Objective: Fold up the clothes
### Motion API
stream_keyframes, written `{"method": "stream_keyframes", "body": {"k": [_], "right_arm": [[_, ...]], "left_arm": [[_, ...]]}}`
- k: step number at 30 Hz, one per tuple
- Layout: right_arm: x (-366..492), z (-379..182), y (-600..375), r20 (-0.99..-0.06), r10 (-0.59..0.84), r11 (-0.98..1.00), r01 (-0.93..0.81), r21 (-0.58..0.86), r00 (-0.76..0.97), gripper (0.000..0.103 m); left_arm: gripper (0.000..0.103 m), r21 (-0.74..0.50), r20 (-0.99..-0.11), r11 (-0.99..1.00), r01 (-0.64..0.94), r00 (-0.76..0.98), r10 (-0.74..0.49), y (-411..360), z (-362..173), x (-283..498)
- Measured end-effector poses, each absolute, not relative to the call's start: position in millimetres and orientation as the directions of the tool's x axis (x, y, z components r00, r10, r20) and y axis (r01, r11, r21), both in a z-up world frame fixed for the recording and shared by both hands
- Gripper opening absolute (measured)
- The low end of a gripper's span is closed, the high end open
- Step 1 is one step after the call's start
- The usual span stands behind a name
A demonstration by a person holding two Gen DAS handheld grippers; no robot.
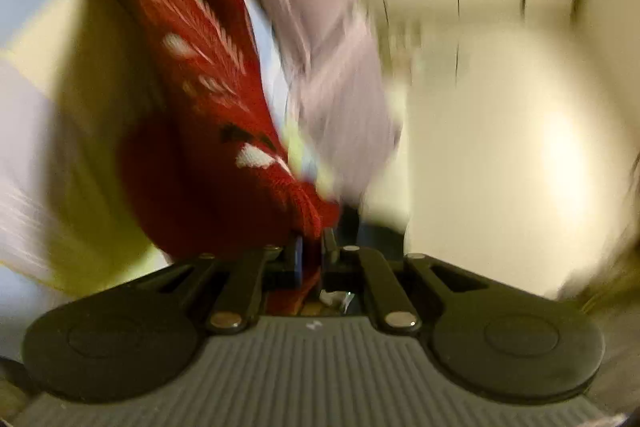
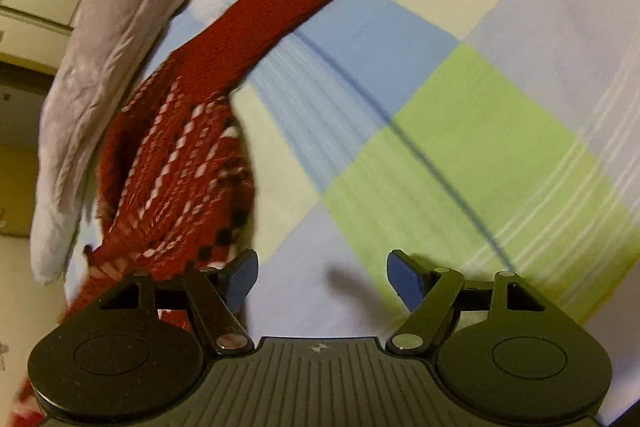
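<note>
The left hand-held gripper (image 1: 311, 247) is clamped right down on a bunch of the red knit garment (image 1: 192, 131), pads pinched tight with cloth squeezed between them, and the whole left wrist view is smeared with blur, so the fine detail there can't be read. From the right wrist view the picture is clearer: the red knit garment (image 2: 240, 39) runs as a long band from the top of the frame down across the checked bedsheet (image 2: 472, 115), widening into a white-and-black patterned section that bunches at the edge of the bed. Just beside the red garment, on its outer side, a pale lilac garment (image 2: 108, 39) lies draped over that same bed edge, touching or overlapping the red one, hard to say which. The right hand-held gripper (image 2: 322, 277) has its jaws spread wide with nothing between them, only bare sheet showing in the gap; the patterned end of the red garment sits just to the side of one blue pad, close but not gripped. My read: this is the pick-up-and-spread stage, early in the fold, with one grip made and the second not yet taken. The next move looks to call for the open gripper to shift sideways toward the patterned end, close on an edge or corner of the red garment, and then both grips to pull apart so it lies flat on the sheet, clear of the lilac one. The risk is snagging the lilac cloth along with it.
</note>
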State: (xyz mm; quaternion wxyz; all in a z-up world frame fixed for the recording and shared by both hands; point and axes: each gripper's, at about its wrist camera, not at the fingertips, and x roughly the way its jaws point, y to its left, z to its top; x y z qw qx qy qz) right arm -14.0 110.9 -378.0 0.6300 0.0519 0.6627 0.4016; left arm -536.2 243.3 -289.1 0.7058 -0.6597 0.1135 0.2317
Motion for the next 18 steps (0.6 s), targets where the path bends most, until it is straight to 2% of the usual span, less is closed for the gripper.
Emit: {"method": "stream_keyframes", "body": {"k": [1,3,5,6,9,11,12,13,17,18], "right_arm": [[-19,-376,112,-0.784,0.581,0.657,-0.443,0.61,-0.219,0.075],[-31,-377,117,-0.763,0.591,0.624,-0.451,0.638,-0.26,0.075],[-44,-383,120,-0.735,0.599,0.593,-0.441,0.674,-0.318,0.075],[-51,-387,120,-0.722,0.602,0.584,-0.43,0.689,-0.341,0.075],[-70,-402,120,-0.715,0.593,0.579,-0.42,0.699,-0.371,0.075],[-80,-408,120,-0.708,0.603,0.575,-0.415,0.705,-0.368,0.075],[-83,-409,119,-0.699,0.617,0.568,-0.409,0.714,-0.362,0.075],[-86,-410,120,-0.689,0.631,0.564,-0.399,0.723,-0.356,0.075],[-92,-419,127,-0.642,0.683,0.557,-0.32,0.766,-0.348,0.075],[-95,-422,131,-0.632,0.693,0.557,-0.3,0.775,-0.347,0.075]], "left_arm": [[0.005,-0.836,-0.533,0.002,-0.548,0.814,0.23,245,-289,-557],[0.005,-0.636,-0.759,-0.053,-0.77,0.613,0.22,251,-309,-583],[0.001,-0.519,-0.845,-0.09,-0.85,0.495,0.201,256,-334,-599],[0.001,-0.483,-0.867,-0.103,-0.87,0.459,0.195,258,-344,-603],[0.008,-0.497,-0.858,-0.083,-0.864,0.475,0.194,267,-366,-595],[0.021,-0.482,-0.863,-0.021,-0.876,0.47,0.185,268,-381,-576],[0.032,-0.452,-0.878,0.007,-0.892,0.447,0.173,270,-389,-568],[0.036,-0.419,-0.894,0.034,-0.907,0.419,0.161,272,-396,-559],[0.034,-0.362,-0.917,0.135,-0.922,0.379,0.127,262,-416,-530],[0.015,-0.364,-0.918,0.162,-0.917,0.383,0.106,261,-418,-523]]}}
